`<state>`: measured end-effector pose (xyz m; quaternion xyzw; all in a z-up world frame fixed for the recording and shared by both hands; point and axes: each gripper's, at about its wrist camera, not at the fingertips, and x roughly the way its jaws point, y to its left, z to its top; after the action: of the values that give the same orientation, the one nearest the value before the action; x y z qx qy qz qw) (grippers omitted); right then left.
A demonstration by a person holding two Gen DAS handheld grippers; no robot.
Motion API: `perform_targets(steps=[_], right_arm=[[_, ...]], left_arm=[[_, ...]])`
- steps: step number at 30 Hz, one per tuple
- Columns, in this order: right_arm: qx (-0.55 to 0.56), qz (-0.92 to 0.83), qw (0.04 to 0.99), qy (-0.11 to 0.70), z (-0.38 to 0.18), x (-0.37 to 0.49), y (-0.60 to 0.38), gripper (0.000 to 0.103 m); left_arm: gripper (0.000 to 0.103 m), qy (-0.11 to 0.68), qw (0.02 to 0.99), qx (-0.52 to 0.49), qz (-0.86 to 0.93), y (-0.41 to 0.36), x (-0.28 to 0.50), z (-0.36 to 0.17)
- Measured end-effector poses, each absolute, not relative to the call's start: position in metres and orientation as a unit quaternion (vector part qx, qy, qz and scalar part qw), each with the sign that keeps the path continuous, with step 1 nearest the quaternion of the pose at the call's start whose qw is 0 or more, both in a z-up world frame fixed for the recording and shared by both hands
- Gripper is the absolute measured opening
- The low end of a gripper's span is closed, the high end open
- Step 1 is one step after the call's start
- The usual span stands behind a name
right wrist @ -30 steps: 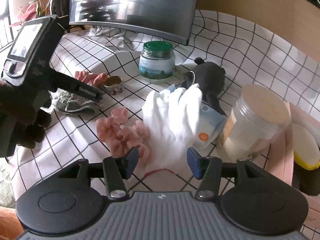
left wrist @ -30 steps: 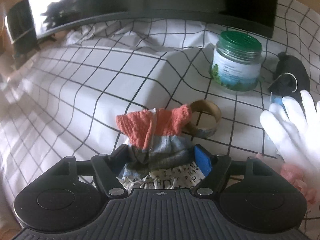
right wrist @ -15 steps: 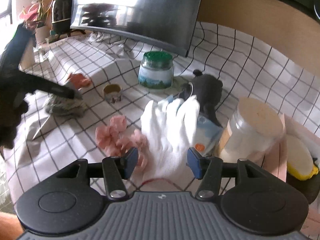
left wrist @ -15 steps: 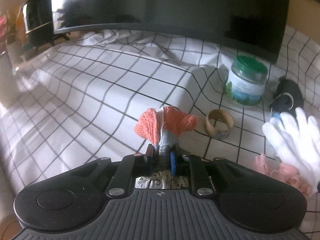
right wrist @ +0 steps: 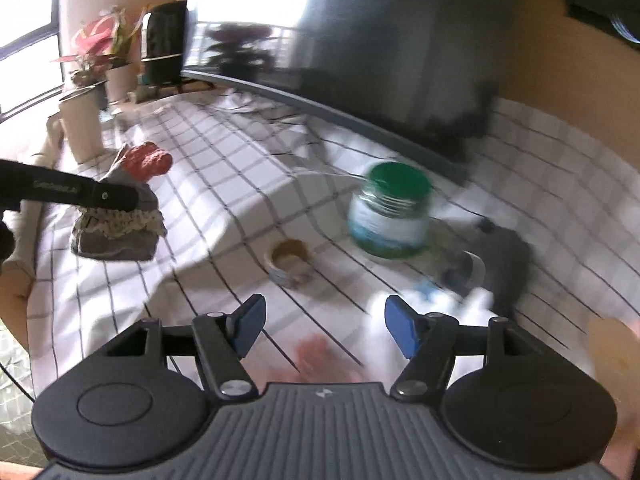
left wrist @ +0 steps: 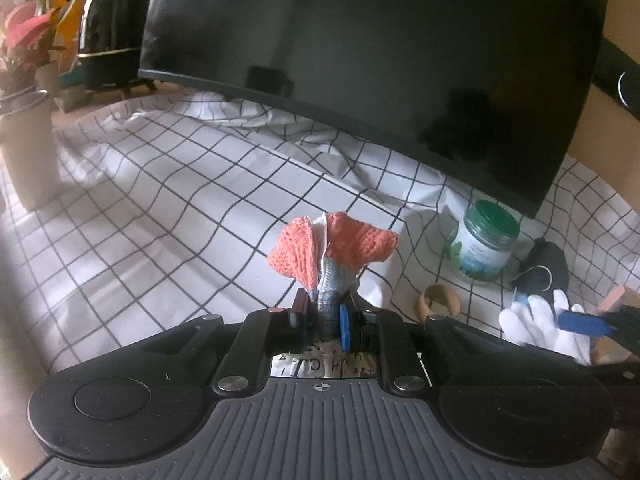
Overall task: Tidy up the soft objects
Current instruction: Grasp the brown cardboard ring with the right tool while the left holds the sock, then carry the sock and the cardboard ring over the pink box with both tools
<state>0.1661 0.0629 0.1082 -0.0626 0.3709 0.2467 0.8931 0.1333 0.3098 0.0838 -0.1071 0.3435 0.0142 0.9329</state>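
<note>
My left gripper (left wrist: 323, 320) is shut on a knitted sock (left wrist: 332, 248) with an orange toe and a grey body, and holds it lifted above the checked tablecloth (left wrist: 160, 216). The sock (right wrist: 120, 216) hangs from that gripper at the left of the right wrist view. My right gripper (right wrist: 324, 322) is open and empty above the cloth. A white glove (left wrist: 544, 328) lies at the right, blurred in the right wrist view (right wrist: 460, 312). A pink soft thing (right wrist: 316, 356) lies just below the right gripper.
A green-lidded jar (left wrist: 484, 244), a tape roll (left wrist: 440, 300) and a dark soft toy (left wrist: 544, 272) sit at the right. A large monitor (left wrist: 380, 52) stands behind. A potted plant (left wrist: 24, 120) stands at the far left.
My left gripper closed on the sock and lifted it off the cloth. My right gripper swung up and left, away from the glove, still open.
</note>
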Motion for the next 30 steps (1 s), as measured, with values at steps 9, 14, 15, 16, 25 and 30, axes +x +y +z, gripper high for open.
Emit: perform_targets(steps=[9,14,15,16,25,30], right_arm=[[-0.032,0.24,0.859,0.45,0.072,0.241,0.118,0.067],[-0.01,0.232,0.851,0.471,0.059,0.257,0.121,0.062],[-0.016,0.231,0.852,0.47,0.059,0.258,0.121,0.053],[-0.021,0.234,0.852,0.468,0.06,0.257,0.121,0.044],[-0.01,0.235,0.873,0.428,0.1,0.238,0.087,0.043],[0.006,0.214,0.897,0.387,0.14,0.22,0.049,0.043]], left_arm=[[0.017,0.347,0.931,-0.116,0.002,0.328,0.127,0.081],[0.017,0.352,0.928,-0.117,-0.001,0.331,0.132,0.08],[0.017,0.353,0.929,-0.116,-0.003,0.33,0.134,0.08],[0.017,0.352,0.929,-0.113,-0.007,0.328,0.136,0.081],[0.017,0.327,0.94,-0.088,-0.042,0.3,0.154,0.096],[0.017,0.298,0.949,-0.078,-0.068,0.278,0.168,0.119]])
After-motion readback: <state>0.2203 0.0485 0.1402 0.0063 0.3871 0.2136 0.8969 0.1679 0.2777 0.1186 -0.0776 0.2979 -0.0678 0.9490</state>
